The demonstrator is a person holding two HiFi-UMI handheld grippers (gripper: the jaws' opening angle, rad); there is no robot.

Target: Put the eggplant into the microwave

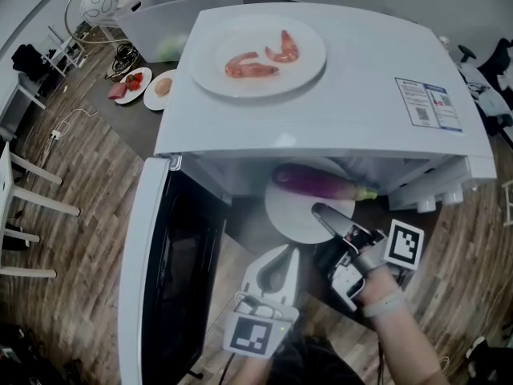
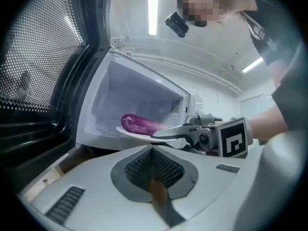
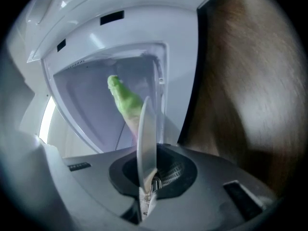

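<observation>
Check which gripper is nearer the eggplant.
Right. The right gripper grips the rim of the plate carrying the eggplant, its tips just short of it. The left gripper hangs back in front of the microwave opening, jaws together and empty.

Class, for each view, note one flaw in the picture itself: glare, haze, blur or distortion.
Head view: pale haze veils the microwave opening around the eggplant. Left gripper view: fisheye bending, dark corners, glaring ceiling strip. Right gripper view: blurred brown right side, plate edge soft.
</observation>
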